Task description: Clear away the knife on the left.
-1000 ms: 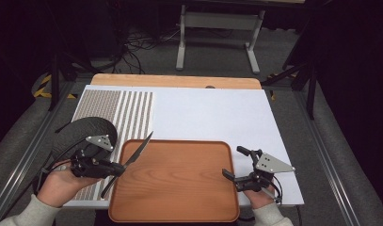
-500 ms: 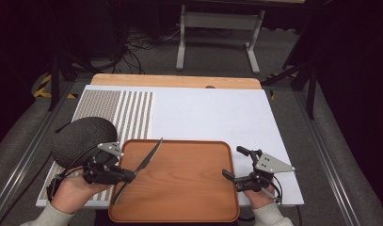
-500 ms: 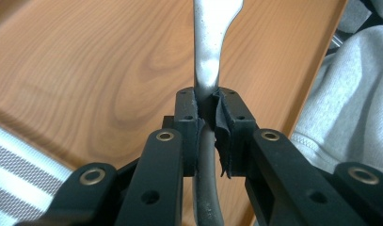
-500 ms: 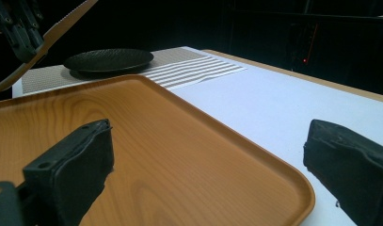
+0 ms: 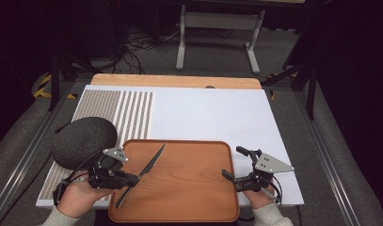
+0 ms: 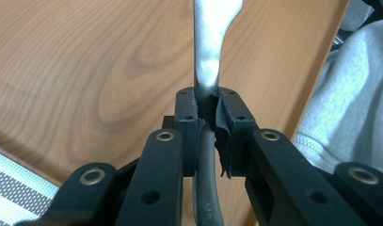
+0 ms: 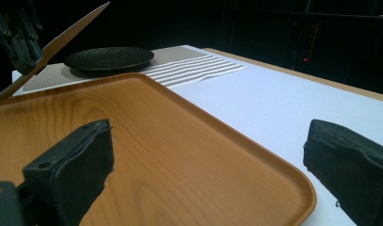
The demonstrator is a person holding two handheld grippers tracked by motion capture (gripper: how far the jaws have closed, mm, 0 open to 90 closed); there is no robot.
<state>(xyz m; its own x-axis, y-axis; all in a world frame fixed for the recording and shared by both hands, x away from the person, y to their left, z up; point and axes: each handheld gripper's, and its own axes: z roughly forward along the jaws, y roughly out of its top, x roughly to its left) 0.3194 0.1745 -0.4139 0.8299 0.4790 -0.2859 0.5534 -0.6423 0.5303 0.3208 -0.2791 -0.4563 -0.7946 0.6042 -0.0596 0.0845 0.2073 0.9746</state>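
A silver table knife (image 5: pixel 147 168) hangs slanted over the left part of the wooden tray (image 5: pixel 194 197), with my left gripper (image 5: pixel 132 180) shut on its handle. In the left gripper view the jaws pinch the knife (image 6: pixel 209 61) at the neck, and the gripper (image 6: pixel 208 113) is above the tray's wood (image 6: pixel 85 70). My right gripper (image 5: pixel 232 162) stands open at the tray's right edge with nothing between its fingers. In the right gripper view the gripper (image 7: pixel 208 160) straddles the tray's rim (image 7: pixel 292 183), and the knife (image 7: pixel 62 40) shows far off.
A dark round plate (image 5: pixel 83 141) lies left of the tray on a striped placemat (image 5: pixel 132 113); it also appears as the plate (image 7: pixel 109 57). White tabletop (image 5: pixel 212 117) stretches behind the tray. A grey-clad leg (image 6: pixel 349 108) is beside the tray's near edge.
My left gripper has carried the knife to the right and a little nearer, from the tray's left edge to over the tray. The right gripper has stayed put.
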